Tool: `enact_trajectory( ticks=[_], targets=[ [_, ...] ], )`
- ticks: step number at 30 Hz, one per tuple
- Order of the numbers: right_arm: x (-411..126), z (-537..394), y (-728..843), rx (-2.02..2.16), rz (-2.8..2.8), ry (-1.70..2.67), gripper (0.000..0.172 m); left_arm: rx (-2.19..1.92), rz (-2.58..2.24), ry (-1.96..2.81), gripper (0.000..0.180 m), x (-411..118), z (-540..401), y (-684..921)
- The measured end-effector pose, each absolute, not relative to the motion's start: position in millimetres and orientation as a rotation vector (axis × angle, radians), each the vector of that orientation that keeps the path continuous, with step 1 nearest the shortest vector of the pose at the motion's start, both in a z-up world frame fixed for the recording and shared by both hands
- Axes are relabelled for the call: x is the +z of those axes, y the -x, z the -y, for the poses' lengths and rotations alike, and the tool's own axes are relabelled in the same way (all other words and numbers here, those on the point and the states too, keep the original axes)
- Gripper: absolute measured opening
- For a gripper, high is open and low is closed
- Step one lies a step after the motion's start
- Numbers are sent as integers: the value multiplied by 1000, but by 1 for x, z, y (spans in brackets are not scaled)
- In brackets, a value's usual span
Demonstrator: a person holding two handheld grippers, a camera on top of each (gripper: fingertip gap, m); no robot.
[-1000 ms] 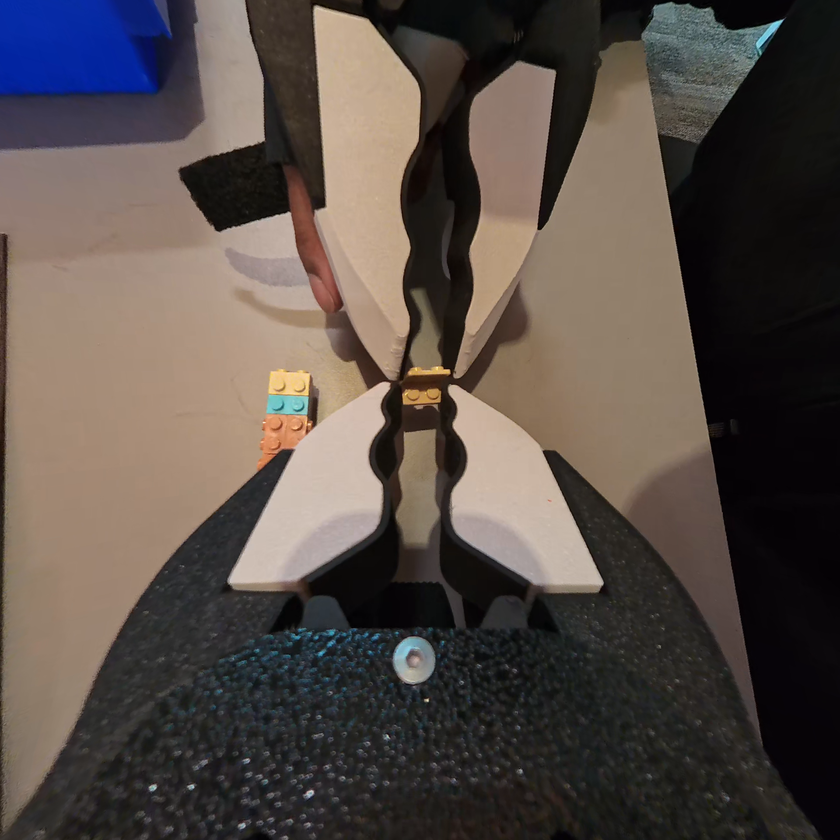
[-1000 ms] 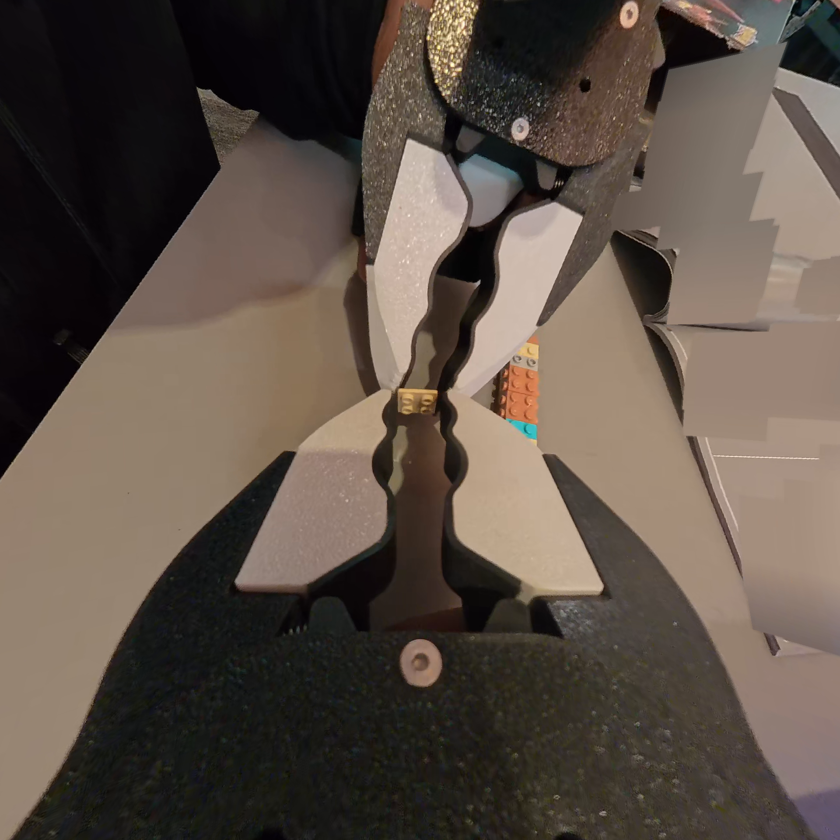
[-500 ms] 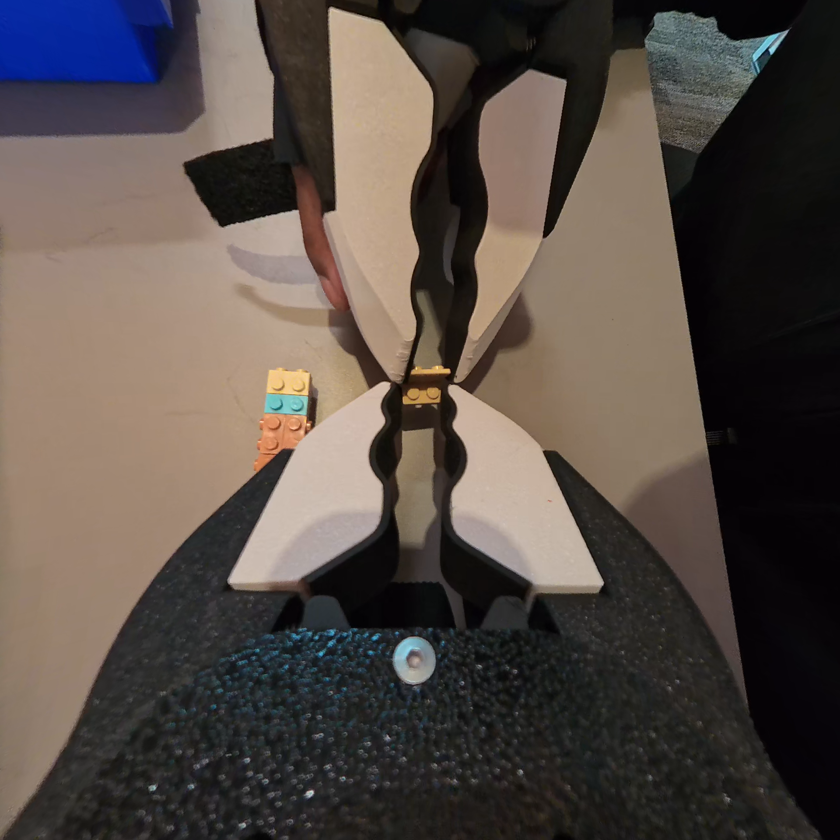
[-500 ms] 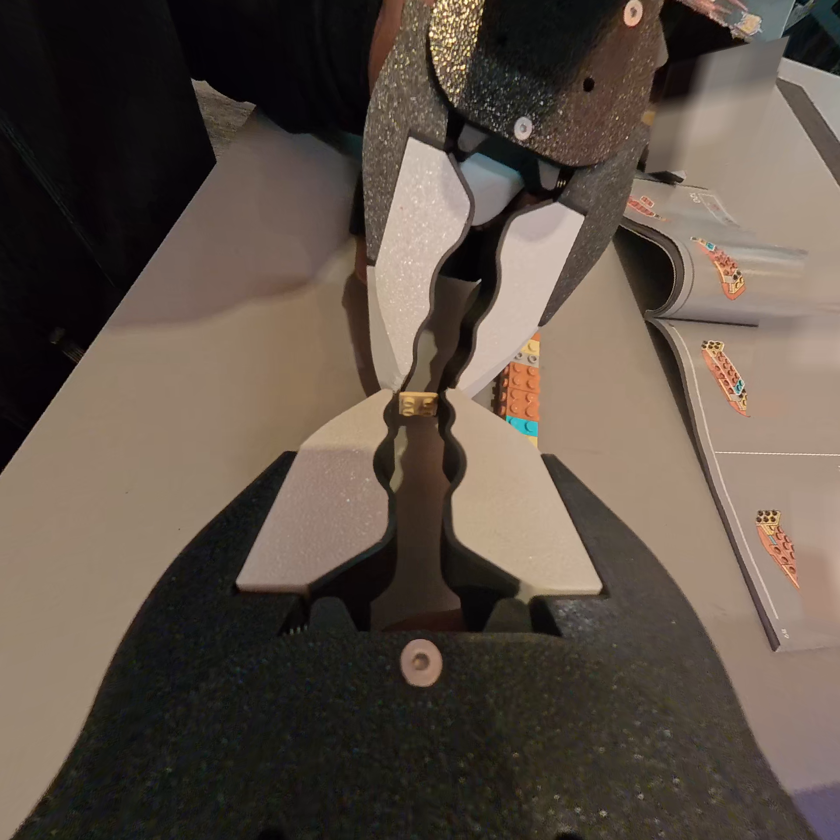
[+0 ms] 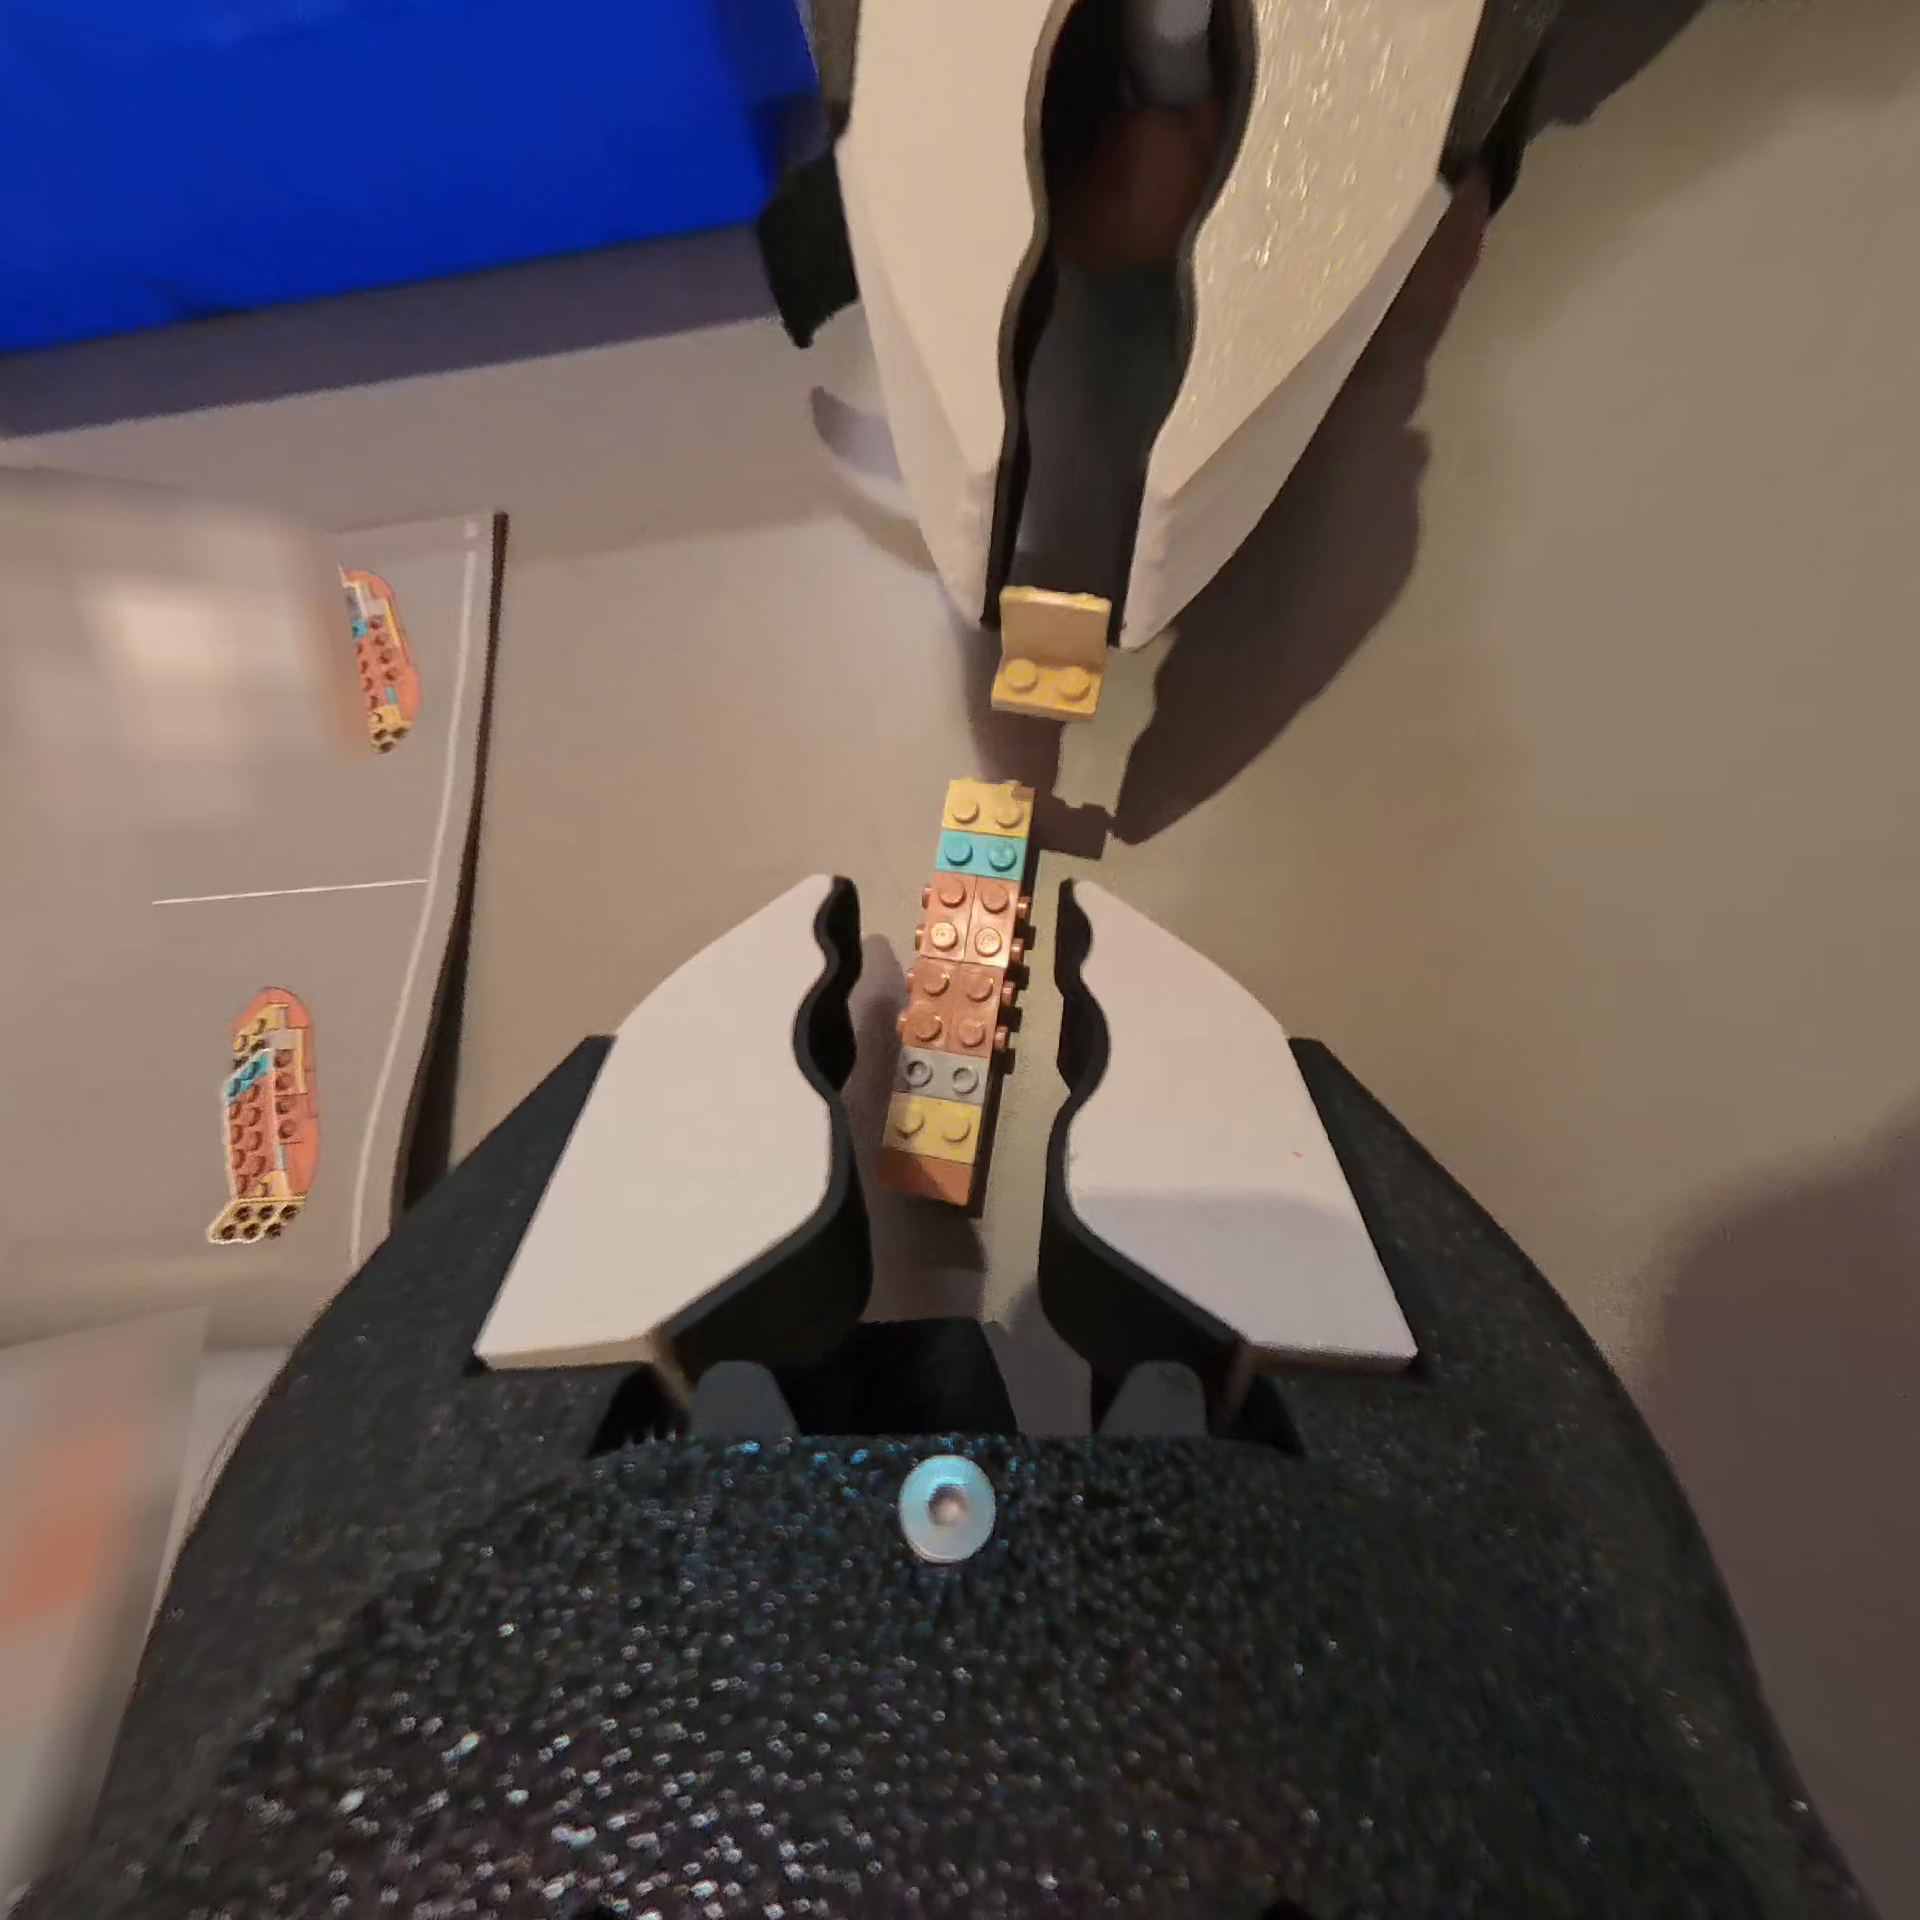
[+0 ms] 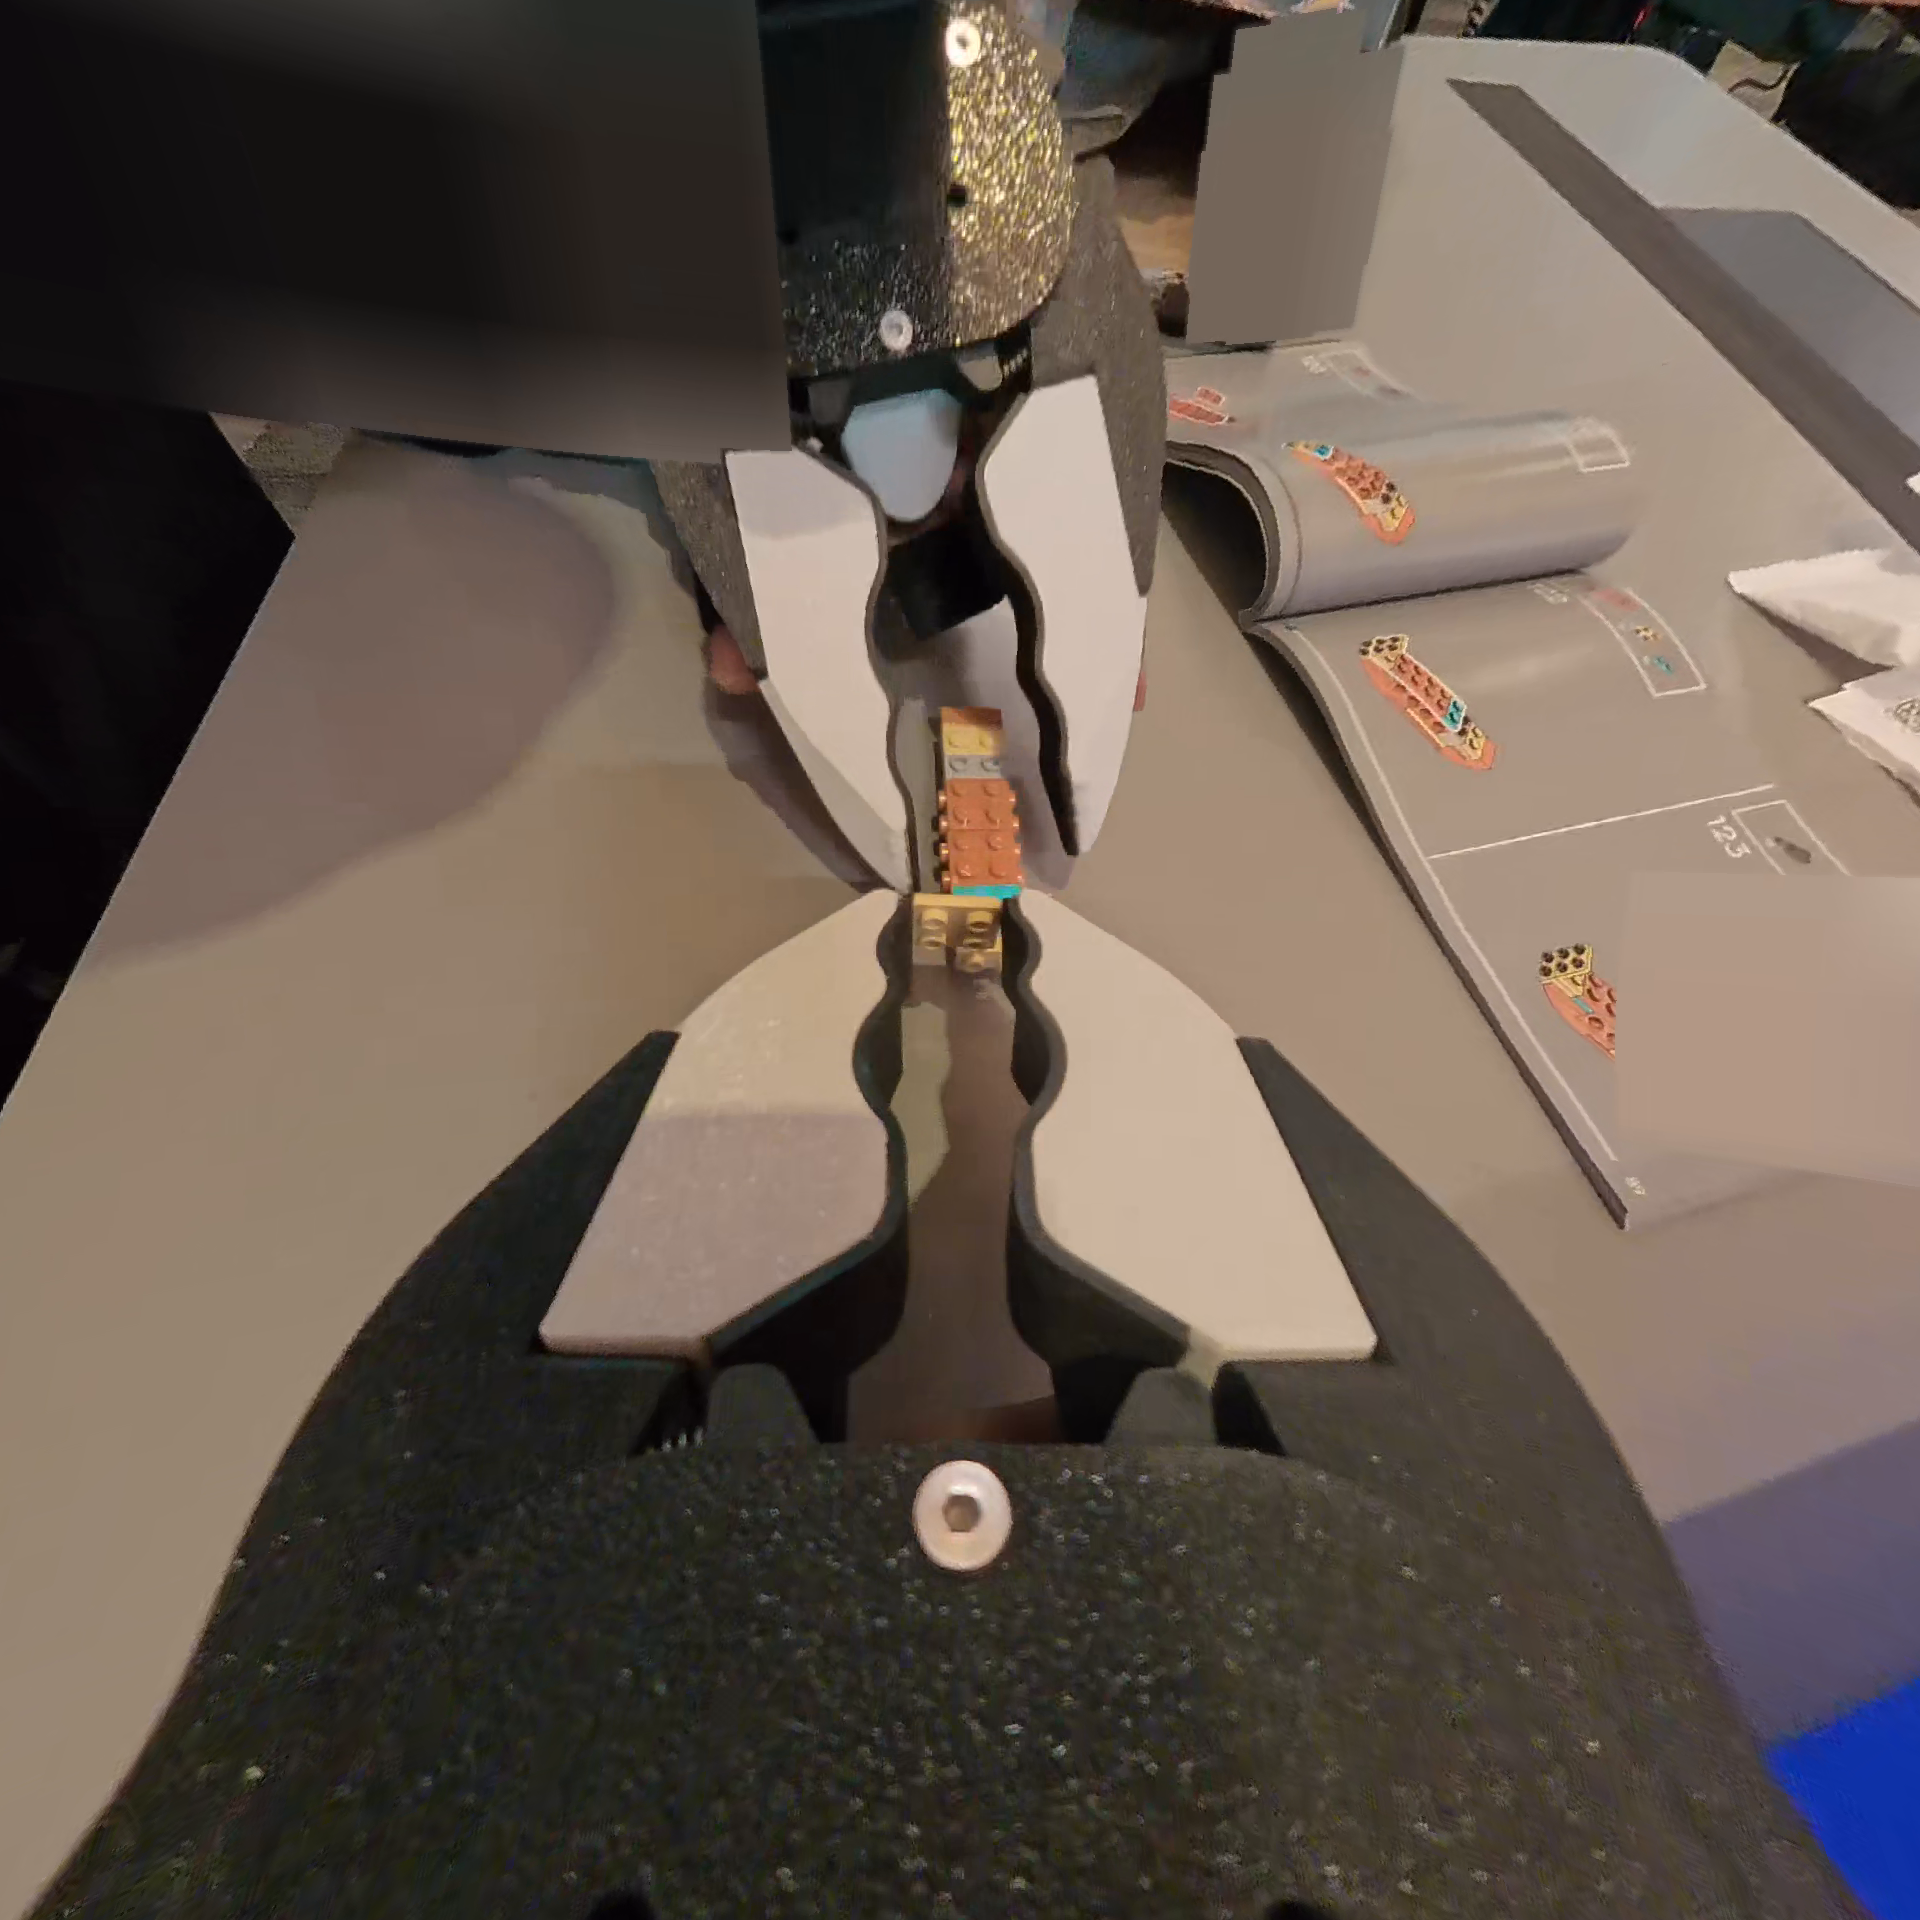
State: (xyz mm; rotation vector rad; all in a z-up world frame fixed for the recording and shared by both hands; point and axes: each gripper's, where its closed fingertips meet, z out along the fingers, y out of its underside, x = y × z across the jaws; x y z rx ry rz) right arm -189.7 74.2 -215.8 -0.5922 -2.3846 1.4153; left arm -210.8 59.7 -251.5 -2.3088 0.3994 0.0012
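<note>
- Far left of the brick strip [image 5: 966, 997], in the left wrist view: a blue bin [image 5: 312, 156] at the table's [image 5: 1558, 727] back edge, well apart from the bricks.
- Left of the strip, nearer: an open instruction booklet [image 5: 260, 935] with printed pictures of a brick build, lying flat, its edge near the strip but not touching it.
- At the strip: it lies flat on the table, studs up, in tan, teal, brown and grey sections. We count one row of side studs along its right flank.
- Left gripper [image 5: 956, 904]: claw spread wide and holding nothing. The strip lies between the fingers [image 5: 727, 1039]. There is table showing on the left side and a thin gap on the right, so neither pad presses on it.
- Just beyond the strip's far tan end, slightly right: a small tan bracket piece [image 5: 1049, 655], clear of the table, not touching the strip.
- Right gripper [image 5: 1055, 613]: claw closed down on the bracket's upright wall, both pads against it, with the studded foot sticking out towards the strip.
- Handling note (our judgement): the bracket is pinched at the very fingertips only, so it needs even pressure and a level wrist. Any twist would likely tip its foot. The strip is loose and would slide if nudged on one side.
</note>
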Motion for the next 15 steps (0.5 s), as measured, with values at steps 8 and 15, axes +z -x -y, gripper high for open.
enact_trajectory(
  ticks=[8,15],
  targets=[
    [-222,-75,195,1399,2396,655,16,-25,-429,2339,22,-264,-66,203],
    [-229,-74,195,1348,2434,659,16,-57,-431,2318,21,-263,-69,197]
  ],
)
